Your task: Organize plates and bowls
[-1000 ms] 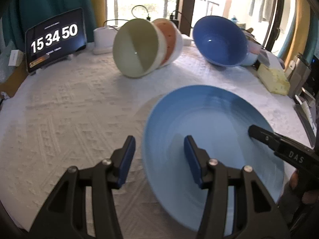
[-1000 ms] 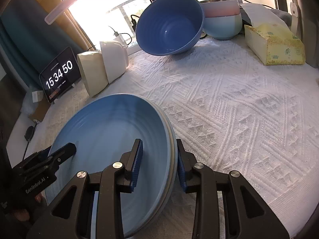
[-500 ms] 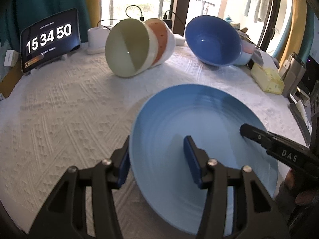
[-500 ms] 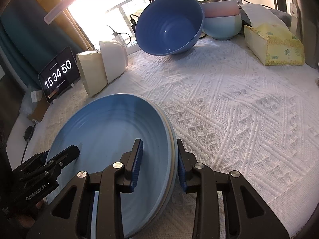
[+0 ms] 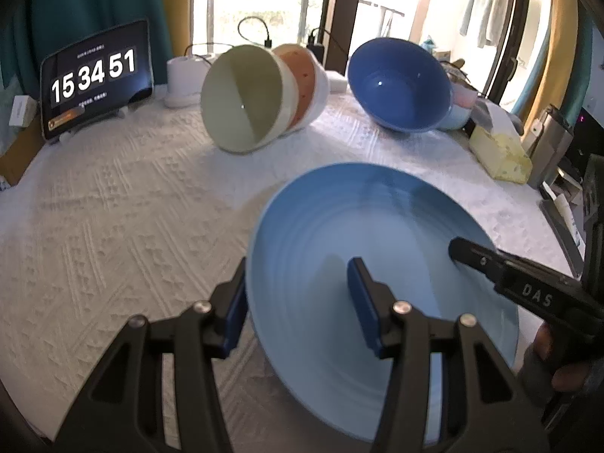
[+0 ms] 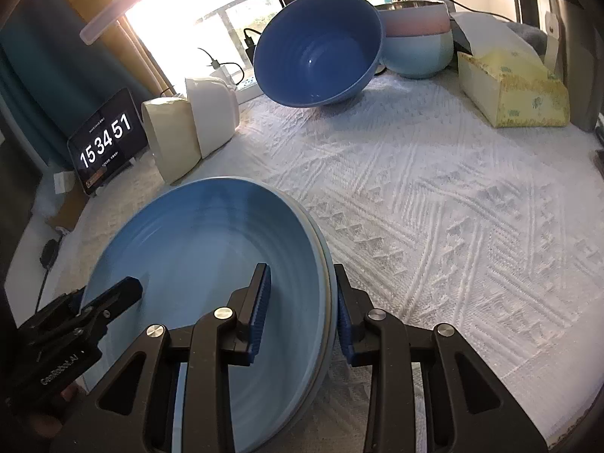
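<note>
Left wrist view: the plate point(image 5: 377, 264), light blue, lies low on the white textured surface point(image 5: 113, 226), its left rim between the jaws of the left gripper point(image 5: 298, 302).
Left gripper: jaws straddle the plate's near left rim, one pad outside the rim and one inside over the plate; whether the pads press on it cannot be told.
Right wrist view: two plates are stacked, the blue plate point(image 6: 211, 264) on a paler plate whose edge point(image 6: 327, 264) shows under it on the right.
Right gripper point(image 6: 302, 309): jaws close around the right rim of the stack, one pad inside the top plate and one outside, both looking pressed against the edges.
Stack's place: near edge of the surface point(image 6: 453, 207), between the two grippers.
Behind left: a cream bowl point(image 5: 241, 98) on its side with an orange-lined bowl point(image 5: 302, 79) nested behind it.
Behind right: a dark blue bowl point(image 5: 400, 83) tilted, leaning on a pale blue bowl point(image 6: 419, 53) that carries a pink bowl point(image 6: 415, 19).
Far right: a yellow tissue box point(image 6: 513, 90).
Far left: a clock screen point(image 5: 94, 79) propped upright, reading 15 34 51.
Hand: part of one shows on the right gripper's handle point(image 5: 547, 366).
</note>
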Demonstrator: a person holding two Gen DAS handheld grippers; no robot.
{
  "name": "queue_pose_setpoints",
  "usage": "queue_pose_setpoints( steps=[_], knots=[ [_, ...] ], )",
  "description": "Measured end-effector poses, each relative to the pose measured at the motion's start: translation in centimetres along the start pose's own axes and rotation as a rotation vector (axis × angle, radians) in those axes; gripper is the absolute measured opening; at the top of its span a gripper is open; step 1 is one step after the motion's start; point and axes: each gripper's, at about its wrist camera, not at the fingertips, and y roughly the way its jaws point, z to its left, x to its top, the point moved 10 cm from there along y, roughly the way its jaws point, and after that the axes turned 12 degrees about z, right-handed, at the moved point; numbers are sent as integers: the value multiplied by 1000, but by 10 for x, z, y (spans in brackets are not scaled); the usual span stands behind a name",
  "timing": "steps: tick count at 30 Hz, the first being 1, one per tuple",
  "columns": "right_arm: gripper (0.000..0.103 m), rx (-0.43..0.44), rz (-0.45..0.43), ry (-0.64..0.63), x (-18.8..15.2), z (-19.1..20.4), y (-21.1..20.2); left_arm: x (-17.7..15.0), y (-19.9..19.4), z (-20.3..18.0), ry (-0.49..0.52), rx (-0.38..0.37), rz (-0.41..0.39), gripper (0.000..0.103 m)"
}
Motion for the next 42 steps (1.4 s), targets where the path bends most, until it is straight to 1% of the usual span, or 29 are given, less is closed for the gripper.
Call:
queue_pose_setpoints(
  steps=[4,7,9,11,16,18,19,21,23,25,28,29,30,32,34,37,40,42],
  knots=[
    [33,-16,-2,-7,0,2,-1,5,-6,0,12,5,-32,51],
    [33,-27,3,-12,0,2,1,3,0,4,-2,-12,-6,51],
    [32,-16,9,1,1,1,2,-1,6,5,3,-4,21,51],
    [32,-12,10,3,1,1,3,-4,11,5,-5,-15,41,51],
    [32,0,21,19,-1,-1,4,-2,12,4,15,6,41,52],
    [32,9,24,24,-1,-2,4,-2,10,7,18,35,31,52],
    [32,9,24,26,-1,-2,4,-2,8,9,9,38,23,52],
    [32,8,23,24,-1,-2,4,-1,7,12,-9,27,14,52],
    [33,10,22,26,-1,-3,4,-2,13,15,-25,11,26,53],
    [33,12,20,27,0,-2,5,-2,16,17,-56,-29,34,58],
    [36,12,18,19,0,1,6,-4,24,12,-90,-120,58,69],
    [38,13,15,15,0,2,6,-6,28,8,-100,-166,73,72],
    [39,14,12,12,0,3,6,-6,28,5,-101,-188,75,73],
    [43,15,9,5,-1,6,6,-6,27,-1,-78,-175,60,73],
    [43,15,9,6,-1,7,6,-6,28,-5,-71,-165,60,74],
    [44,23,7,6,-1,8,5,-6,27,-5,-72,-170,59,73],
    [37,27,3,20,-1,7,5,-6,27,-6,-65,-154,61,72],
    [36,33,4,34,0,5,5,-5,25,-7,-58,-142,59,72]
  ],
)
